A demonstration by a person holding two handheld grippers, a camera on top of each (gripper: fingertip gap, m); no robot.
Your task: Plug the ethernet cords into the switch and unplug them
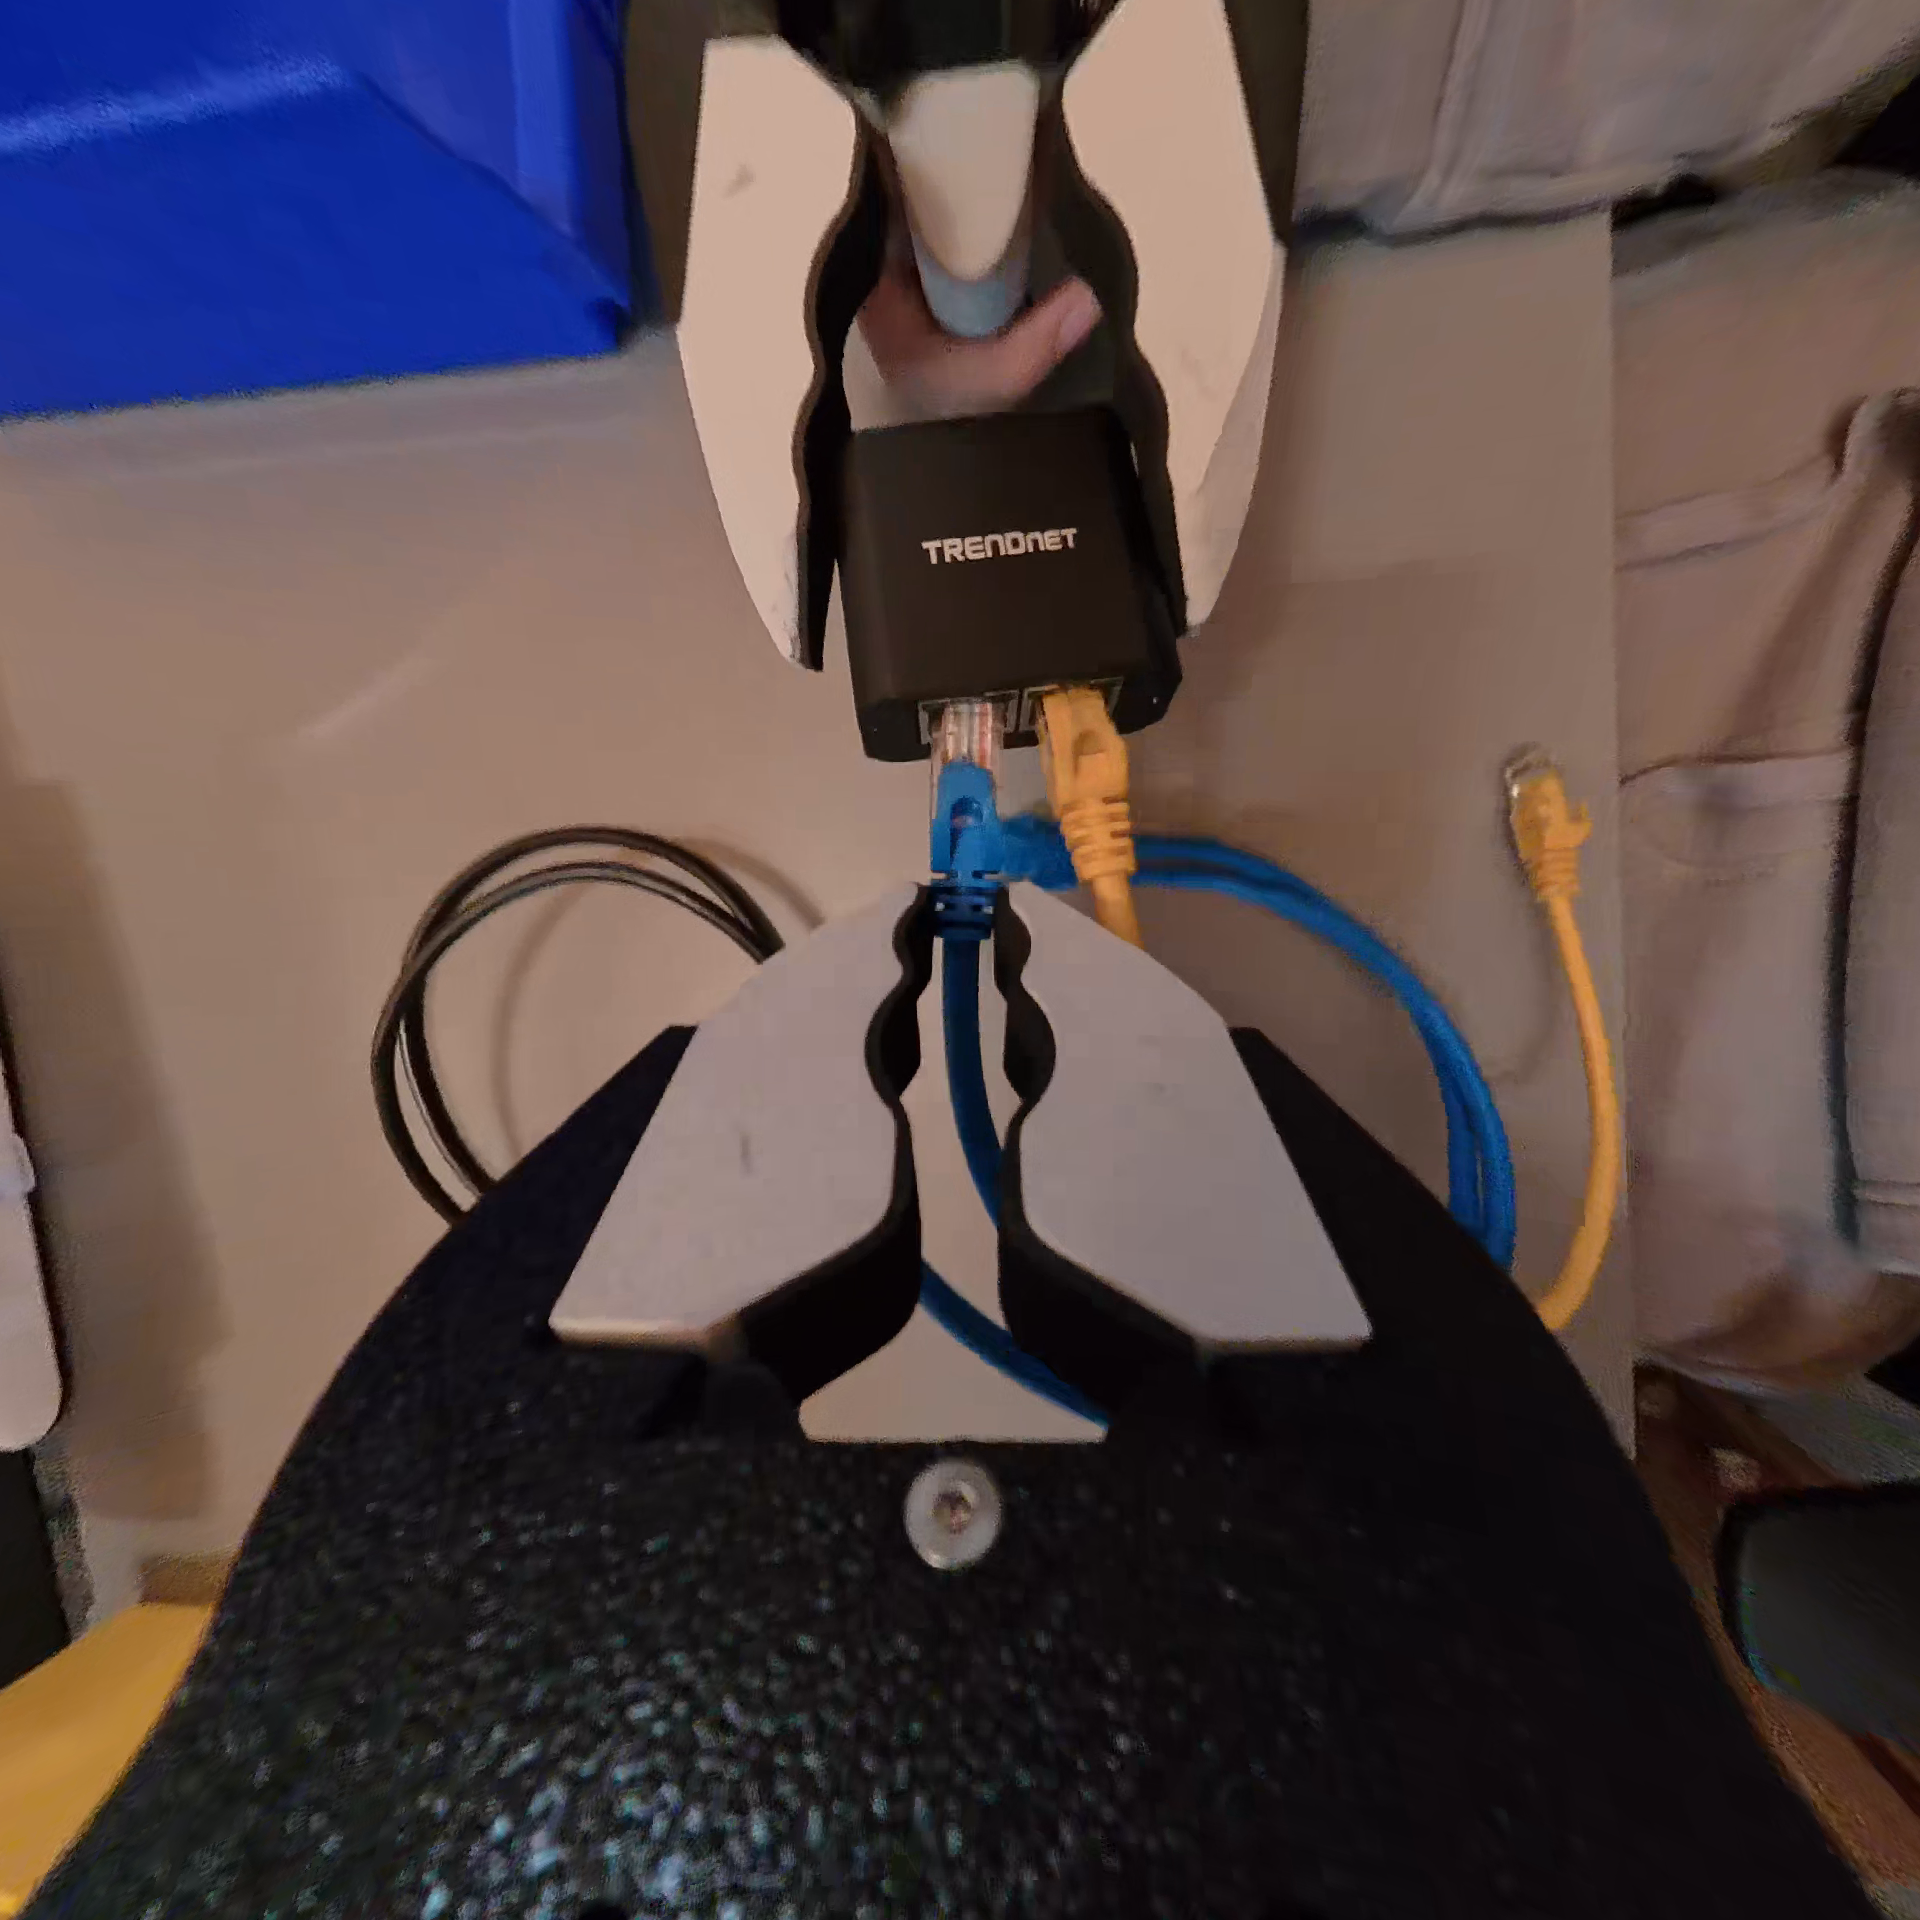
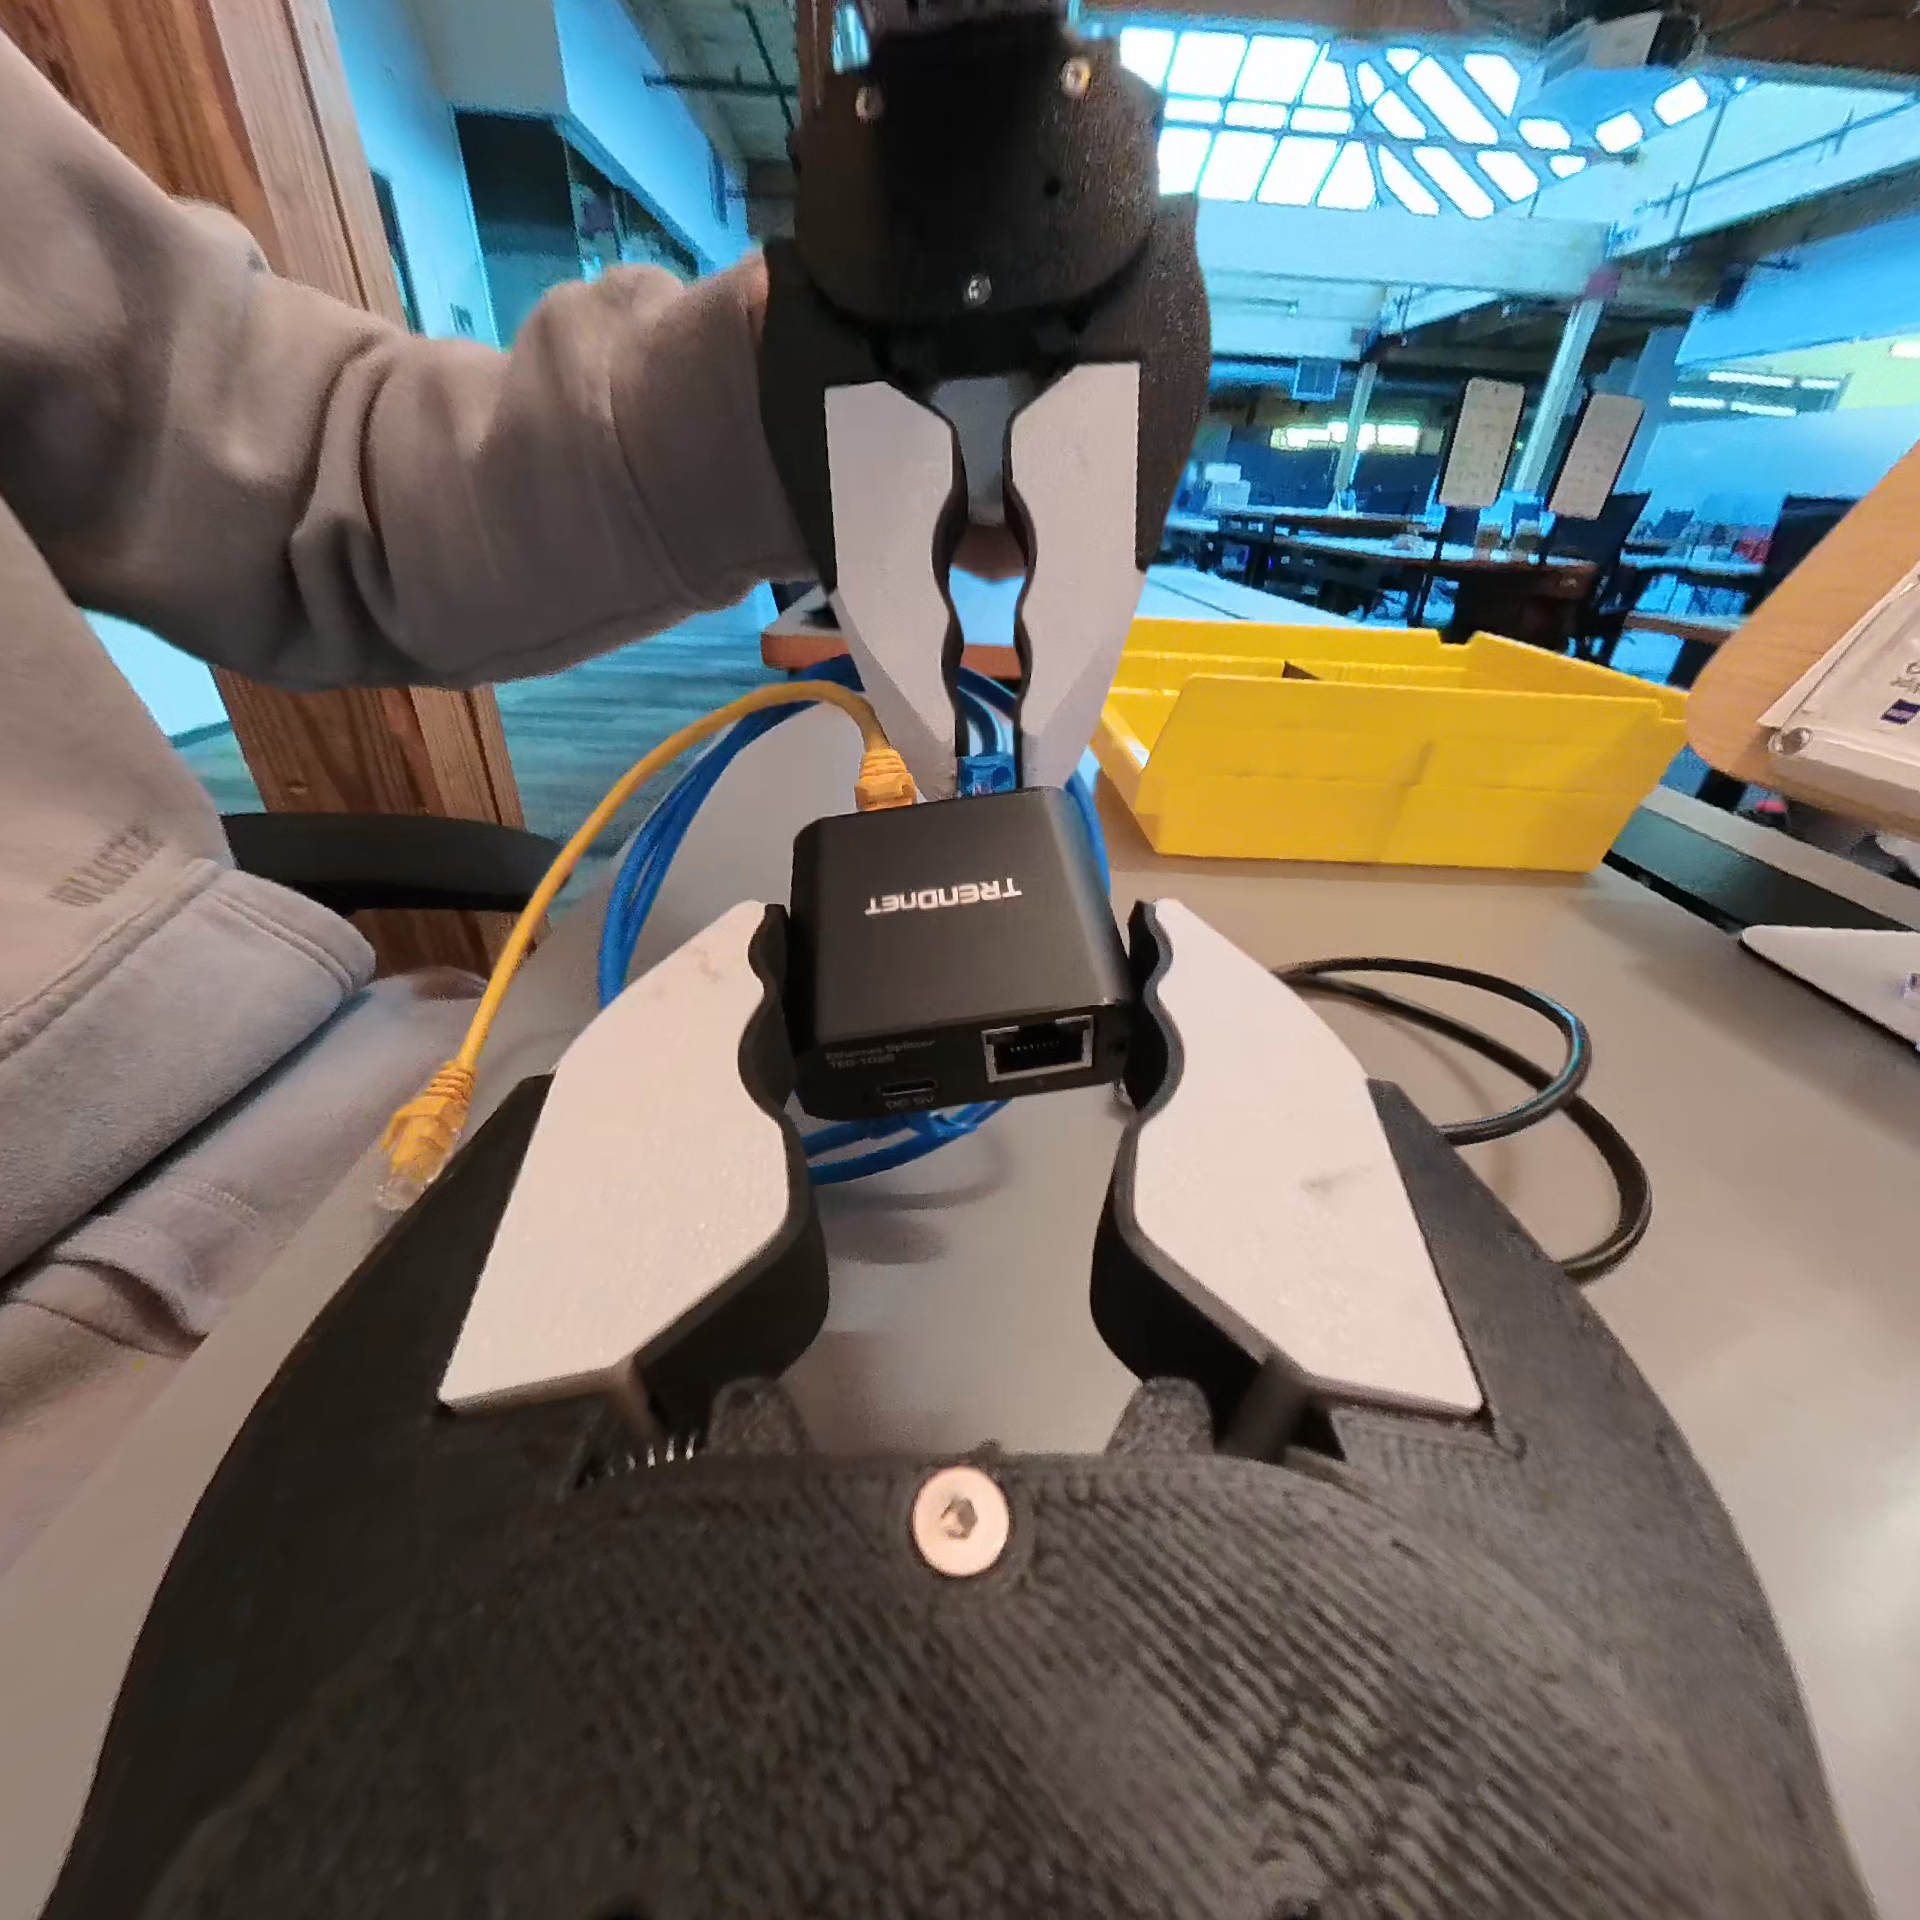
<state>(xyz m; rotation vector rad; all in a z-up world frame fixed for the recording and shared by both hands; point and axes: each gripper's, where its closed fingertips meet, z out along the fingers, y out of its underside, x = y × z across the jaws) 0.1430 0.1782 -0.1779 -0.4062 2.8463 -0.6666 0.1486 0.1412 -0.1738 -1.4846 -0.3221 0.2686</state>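
Pinching the ribbed boot of the blue ethernet cord [image 1: 964,914] between the narrowed white-faced fingers of the left gripper [image 1: 964,902], right at the fingertips, with the cord's body running back down the gap between the fingers. Sitting just ahead of those fingertips, the cord's clear plug [image 1: 964,740], partly inside a left-hand port of the small black box-shaped switch [image 1: 1003,582], much of the clear plastic showing outside the port; cannot tell whether fully seated. Plugged into the neighbouring port, just right of the blue one, the yellow ethernet cord [image 1: 1086,800], its slack looping out to the right of the fingers and its free plug [image 1: 1543,805] lying on the grey tabletop [image 1: 364,644]. Clamping the switch [image 2: 951,956] by its two side walls between the wide-set fingers of the right gripper [image 2: 948,997], the box sitting at the fingertips with its single-port face turned back toward the gripper's body. Facing in from the far side of the switch, the left gripper [image 2: 987,769], fingertips closed around the blue boot. Lying coiled left of the left fingers, a thin black cable [image 1: 540,997]. Standing beyond the right gripper's right finger, a yellow plastic bin [image 2: 1382,748]. Reaching in from the left of the right wrist view, a grey sweatshirt sleeve [image 2: 416,478].
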